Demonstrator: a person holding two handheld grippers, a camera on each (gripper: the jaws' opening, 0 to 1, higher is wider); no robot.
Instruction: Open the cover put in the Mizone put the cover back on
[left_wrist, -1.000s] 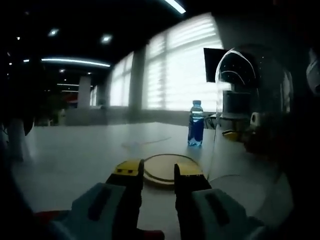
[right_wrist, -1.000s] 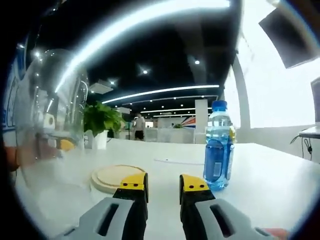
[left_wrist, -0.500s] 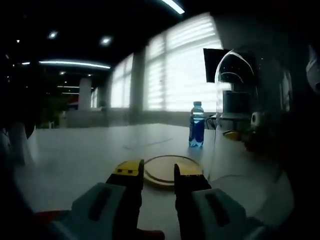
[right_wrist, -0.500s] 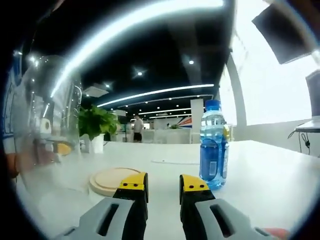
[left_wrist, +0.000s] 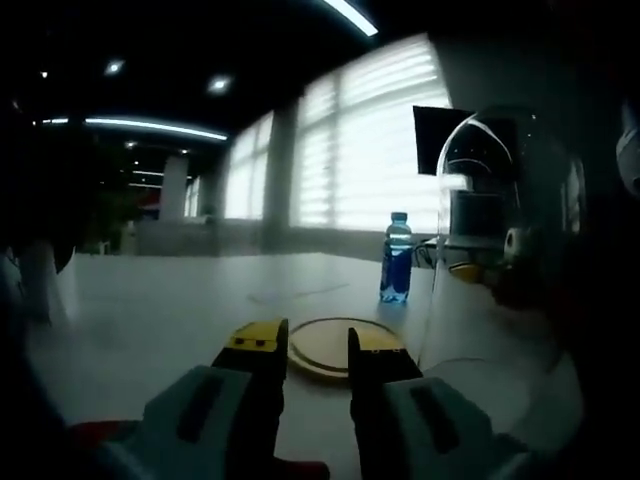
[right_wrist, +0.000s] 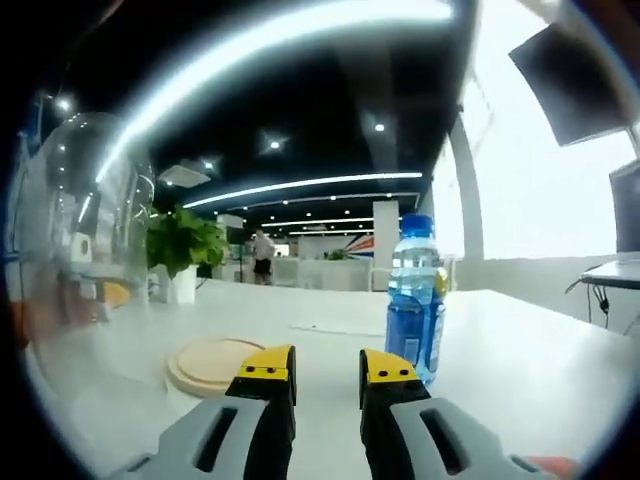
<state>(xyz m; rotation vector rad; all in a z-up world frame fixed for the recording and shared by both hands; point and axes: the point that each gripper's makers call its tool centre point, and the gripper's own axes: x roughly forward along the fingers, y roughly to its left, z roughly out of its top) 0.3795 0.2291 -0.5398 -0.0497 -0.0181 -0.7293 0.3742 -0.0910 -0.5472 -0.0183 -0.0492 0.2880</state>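
Observation:
A blue Mizone bottle with a blue cap stands upright on the white table, beyond a round wooden disc. My left gripper hovers low over the disc's near edge, open, with nothing between its yellow-tipped jaws. A clear glass dome cover rises close on the right and seems to rest on the table. In the right gripper view the bottle stands just right of my right gripper, which is open and empty. The disc lies to its left, and the dome is at the far left.
The white table stretches wide around the objects. A potted plant stands at its far side, and a person walks far off. A dark monitor hangs by the bright windows.
The right gripper view has swung, so the bottle now sits nearer its jaws and lower. The left gripper view has barely shifted. Both grippers keep the same jaw gap.

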